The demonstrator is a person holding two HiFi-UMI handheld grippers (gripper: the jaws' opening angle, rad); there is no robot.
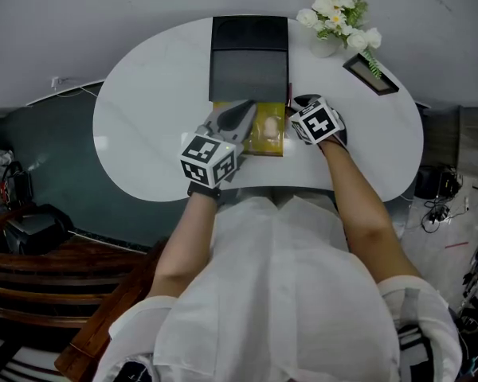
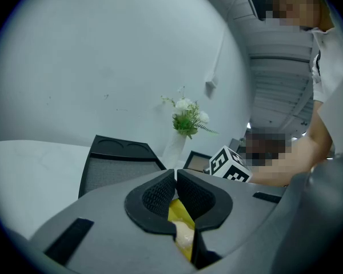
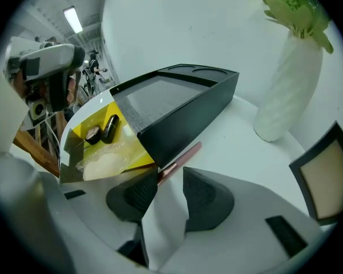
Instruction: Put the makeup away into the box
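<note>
On white table (image 1: pixel 135 126), yellow box (image 1: pixel 278 144), black case (image 1: pixel 249 70), pink brush (image 3: pixel 182 157).

The round white table top (image 1: pixel 143 134) is smooth and a bit shiny. The flat black plastic box (image 3: pixel 183 116) looks matt, and its grey top looks like woven cloth. The yellow card tray (image 3: pixel 127 133) is glossy. The clear bag (image 3: pixel 103 163) in it is crinkly plastic. The thin pink stick (image 3: pixel 183 156) gleams like metal. The right gripper (image 3: pixel 170 177) has rough, bumpy black pads (image 3: pixel 203 196) on matt grey plastic.
</note>
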